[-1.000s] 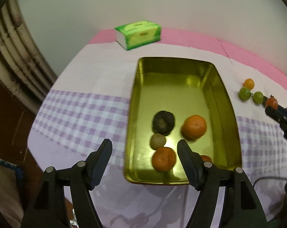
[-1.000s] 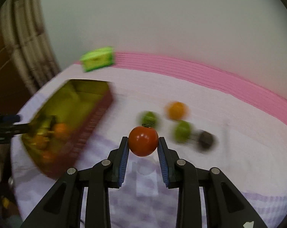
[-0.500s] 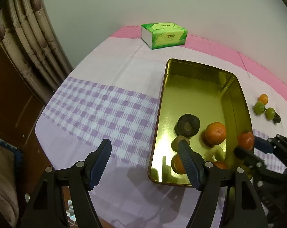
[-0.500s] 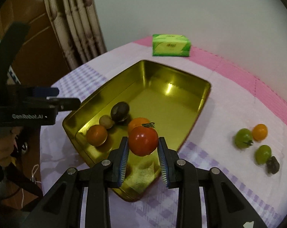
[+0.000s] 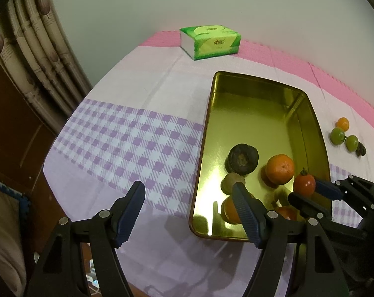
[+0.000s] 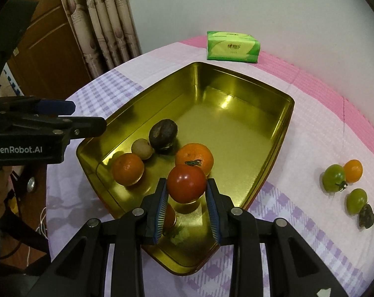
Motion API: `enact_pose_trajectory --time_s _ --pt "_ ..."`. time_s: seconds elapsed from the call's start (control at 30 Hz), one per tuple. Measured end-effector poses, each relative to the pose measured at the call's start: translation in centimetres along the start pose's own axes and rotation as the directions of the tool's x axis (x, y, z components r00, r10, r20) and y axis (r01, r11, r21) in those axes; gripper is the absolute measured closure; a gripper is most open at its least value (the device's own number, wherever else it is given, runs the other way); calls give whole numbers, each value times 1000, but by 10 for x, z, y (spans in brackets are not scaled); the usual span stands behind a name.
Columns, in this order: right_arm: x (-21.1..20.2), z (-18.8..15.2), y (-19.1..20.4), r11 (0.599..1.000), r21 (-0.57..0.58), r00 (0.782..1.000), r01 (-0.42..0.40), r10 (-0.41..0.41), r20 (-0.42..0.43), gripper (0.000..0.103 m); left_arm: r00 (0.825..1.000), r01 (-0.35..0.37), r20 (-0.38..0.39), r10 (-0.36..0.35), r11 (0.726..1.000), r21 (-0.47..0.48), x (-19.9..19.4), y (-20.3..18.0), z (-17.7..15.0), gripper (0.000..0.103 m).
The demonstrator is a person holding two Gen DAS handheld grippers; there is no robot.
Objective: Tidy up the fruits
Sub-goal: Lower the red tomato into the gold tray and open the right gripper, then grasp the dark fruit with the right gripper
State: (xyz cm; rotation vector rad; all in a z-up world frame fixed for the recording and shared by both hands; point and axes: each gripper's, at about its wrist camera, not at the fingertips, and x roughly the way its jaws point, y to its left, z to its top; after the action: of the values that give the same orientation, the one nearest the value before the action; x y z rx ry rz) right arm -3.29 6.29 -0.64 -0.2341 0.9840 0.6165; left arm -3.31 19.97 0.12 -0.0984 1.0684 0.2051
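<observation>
Tabletop (image 5: 142, 79) under a cloth: pale lilac field, purple check band along the near side, pink strip along the far edge against a plain light wall. Patterned curtain (image 6: 105, 17) hangs at the left corner, brown wooden panelling beside it. Green tissue pack (image 5: 210, 41) sits on the pink strip near the wall. Gold tray (image 6: 239, 79) lies lengthwise on the cloth, its far half bare. In its near end: two oranges (image 6: 128, 169), a dark wrinkled fruit (image 6: 163, 135), a small tan fruit (image 6: 142, 149), and another red one partly hidden under the right tool. Right tool (image 6: 187, 199) is clamped on a red tomato (image 6: 186, 182), held over the tray's near corner, clear of the tray floor. Left tool (image 5: 189, 212) stands wide apart with nothing between its fingers, over the cloth at the tray's near left edge. On the cloth to the right of the tray, well apart from it: two green tomatoes (image 6: 333, 177), a small orange fruit (image 6: 353, 170) and a dark shrivelled piece (image 6: 366, 216), clustered close together.
</observation>
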Motion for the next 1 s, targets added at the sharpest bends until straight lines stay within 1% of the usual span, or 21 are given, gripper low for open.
enact_pose_trajectory --time_s 0.1,0.2,0.27,0.37,0.47,0.53,0.57,0.63,0.7,0.83,0.97,1.0 --pt "0 0 -1 1000 4 1000 -2 2 0 74 1000 1 0 -1 1000 7 0 -1 0 30" --pt "-1 0 -2 1000 6 1000 -3 3 8 68 1000 4 3 -4 1000 14 0 -3 0 30" --pt "-5 1 -3 1000 11 1000 0 -1 20 68 1000 5 2 -5 1000 17 0 -4 -1 30" --pt "-20 4 -7 1000 25 998 6 -7 57 68 1000 4 2 -4 1000 16 0 -5 -1 30" --pt "-40 1 -23 998 65 994 21 -28 103 68 1000 3 2 -3 1000 15 0 -5 -1 29" --pt "-51 -7 -41 993 103 991 57 -69 117 68 1000 1 2 -1 1000 15 0 -6 -1 29" --pt "-56 -13 -54 988 130 988 86 -102 117 68 1000 2 2 -2 1000 15 0 -6 -1 29" --pt "-63 -26 -79 975 183 984 128 -148 103 68 1000 2 2 -2 1000 14 0 -7 -1 29" --pt "-69 -42 -110 950 241 972 197 -222 81 68 1000 -1 1 1 1000 21 1 -8 -2 29" --pt "-78 -69 -164 896 345 948 281 -315 46 68 1000 20 5 -20 999 49 1 -14 -1 29" --pt "-77 -83 -200 862 402 938 310 -347 22 68 999 43 17 -45 995 90 -1 -24 -1 29" --pt "-75 -85 -205 860 405 938 310 -347 19 68 999 48 18 -50 994 102 -1 -27 -1 29"
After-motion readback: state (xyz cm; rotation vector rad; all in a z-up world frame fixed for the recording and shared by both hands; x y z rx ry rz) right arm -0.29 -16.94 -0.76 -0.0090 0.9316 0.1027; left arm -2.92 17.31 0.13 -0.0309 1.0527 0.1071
